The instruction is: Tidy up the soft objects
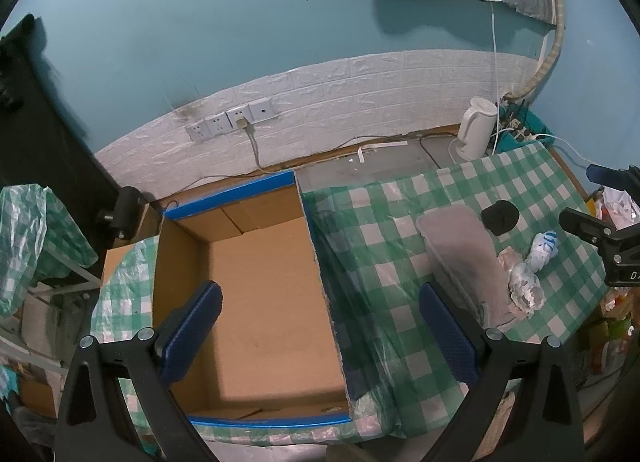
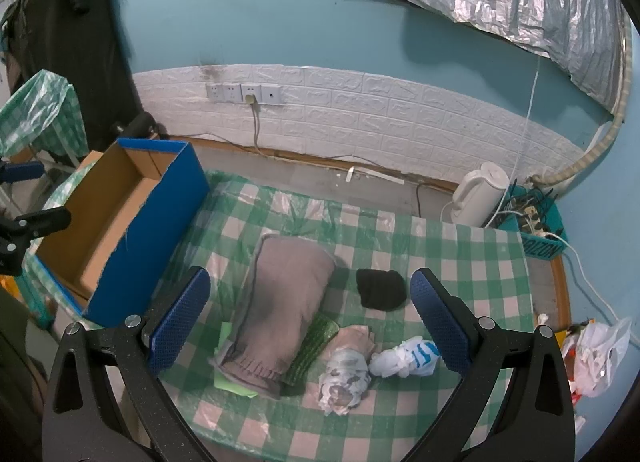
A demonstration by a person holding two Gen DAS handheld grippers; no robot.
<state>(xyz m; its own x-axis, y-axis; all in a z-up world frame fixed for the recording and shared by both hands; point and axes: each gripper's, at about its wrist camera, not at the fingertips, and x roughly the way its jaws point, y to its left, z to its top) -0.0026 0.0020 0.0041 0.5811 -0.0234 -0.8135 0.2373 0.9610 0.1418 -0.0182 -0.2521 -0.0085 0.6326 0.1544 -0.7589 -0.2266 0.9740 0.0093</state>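
Observation:
An open cardboard box [image 1: 256, 302] with blue outer walls [image 2: 148, 246] sits empty at the table's left end. My left gripper [image 1: 320, 326] hovers open over its right wall. On the green checked tablecloth [image 2: 440, 262] lies a folded grey-brown towel [image 2: 280, 310] on top of a green cloth [image 2: 316, 346] and a light green sheet [image 2: 232, 382]. Beside it are a black rolled sock [image 2: 380, 288], a pale pink cloth [image 2: 356, 336], a patterned white bundle [image 2: 344, 378] and a white-and-blue bundle [image 2: 408, 356]. My right gripper [image 2: 310, 318] is open above the towel, holding nothing.
A white kettle [image 2: 478, 194] and a teal basket of cables [image 2: 536, 230] stand at the table's far right. White plastic bags [image 2: 596, 354] lie off the right edge. Wall sockets [image 2: 244, 93] with a plugged cord sit on the white brick panel. A dark coat [image 2: 76, 30] hangs at left.

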